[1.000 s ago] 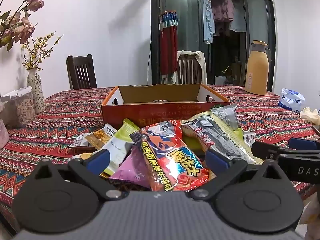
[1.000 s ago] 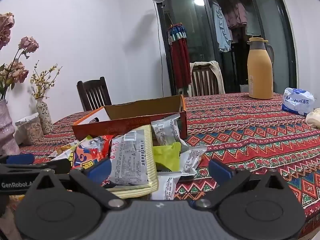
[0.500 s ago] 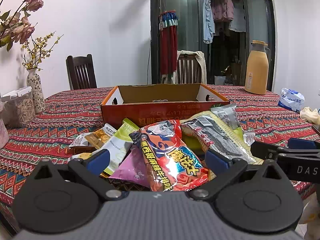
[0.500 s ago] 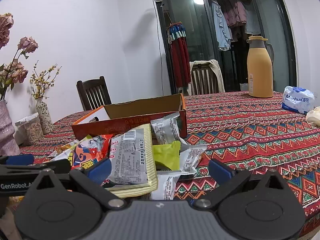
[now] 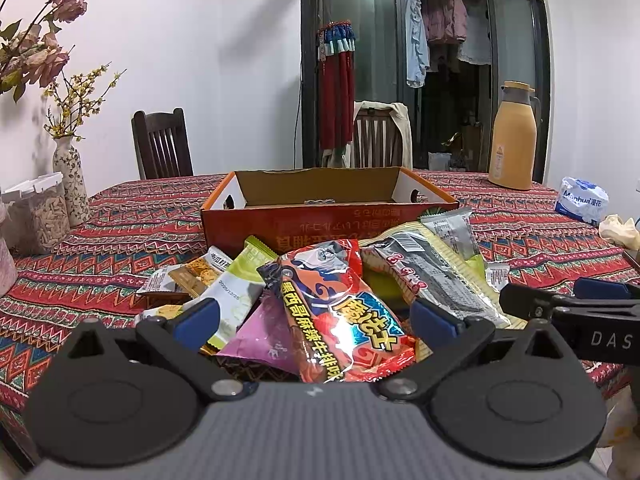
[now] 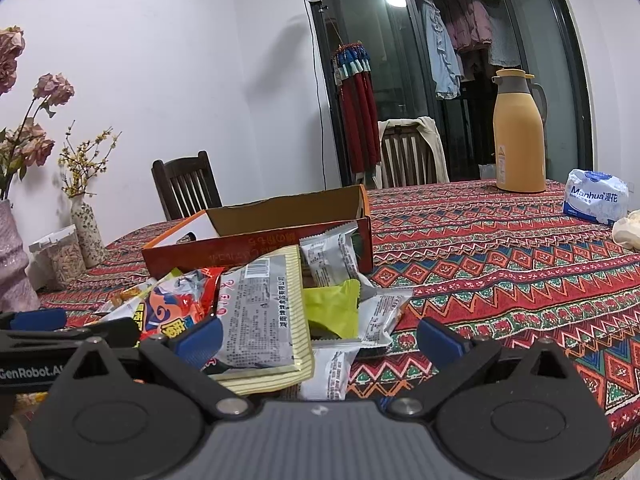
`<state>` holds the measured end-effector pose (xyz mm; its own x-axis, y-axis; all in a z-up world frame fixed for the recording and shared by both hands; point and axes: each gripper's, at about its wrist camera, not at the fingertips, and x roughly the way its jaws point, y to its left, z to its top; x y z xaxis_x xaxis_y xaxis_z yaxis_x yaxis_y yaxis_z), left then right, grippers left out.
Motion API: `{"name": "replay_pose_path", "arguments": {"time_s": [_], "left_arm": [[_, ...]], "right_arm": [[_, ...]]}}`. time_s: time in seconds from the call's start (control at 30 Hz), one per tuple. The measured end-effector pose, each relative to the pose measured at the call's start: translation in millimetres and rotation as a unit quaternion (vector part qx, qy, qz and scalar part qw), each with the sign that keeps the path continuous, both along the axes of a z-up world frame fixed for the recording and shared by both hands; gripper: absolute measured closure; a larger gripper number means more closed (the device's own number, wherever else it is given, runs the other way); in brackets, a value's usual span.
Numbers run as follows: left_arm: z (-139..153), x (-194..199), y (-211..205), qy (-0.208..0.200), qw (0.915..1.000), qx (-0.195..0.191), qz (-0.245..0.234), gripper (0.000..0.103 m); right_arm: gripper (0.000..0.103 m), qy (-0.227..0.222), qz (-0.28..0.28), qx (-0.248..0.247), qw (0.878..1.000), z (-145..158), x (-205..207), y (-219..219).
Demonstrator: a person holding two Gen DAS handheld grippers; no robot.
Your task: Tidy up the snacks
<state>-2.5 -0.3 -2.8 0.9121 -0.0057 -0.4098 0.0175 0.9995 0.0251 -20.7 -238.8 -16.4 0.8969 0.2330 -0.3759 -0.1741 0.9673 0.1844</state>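
My left gripper (image 5: 316, 320) hangs low over the near edge of the heap with its blue-padded fingers (image 5: 196, 318) spread wide and nothing between them. At about 11 o'clock of it lies a pale green and white snack sachet (image 5: 236, 288), long axis running toward 1 o'clock. Dead ahead lies the red and orange foil snack bag with yellow Chinese lettering (image 5: 340, 312), top end pointing to 11 o'clock. At 1 o'clock sits a grey printed packet on a cream striped wrapper (image 5: 436, 276), long axis slanting toward 11 o'clock. Beyond the heap at 12 o'clock stands the open orange cardboard box (image 5: 328, 216), its red print upside down to me. My right gripper (image 6: 320, 336) is likewise spread apart and empty above a lime green pouch (image 6: 332, 308). Far at 2 o'clock rests a white and blue tissue pack reading "Manhua" (image 6: 596, 196), on the red patterned tablecloth (image 6: 500, 264).
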Motion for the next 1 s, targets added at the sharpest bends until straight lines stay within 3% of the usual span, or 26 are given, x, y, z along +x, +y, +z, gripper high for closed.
{"name": "replay_pose_path", "arguments": {"time_s": [1.0], "left_arm": [[-0.6,0.3,0.1,0.0,1.0,-0.002,-0.001,0.0]], "right_arm": [[0.0,0.005,-0.002,0.002,1.0,-7.9,3.1,-1.1]]}}
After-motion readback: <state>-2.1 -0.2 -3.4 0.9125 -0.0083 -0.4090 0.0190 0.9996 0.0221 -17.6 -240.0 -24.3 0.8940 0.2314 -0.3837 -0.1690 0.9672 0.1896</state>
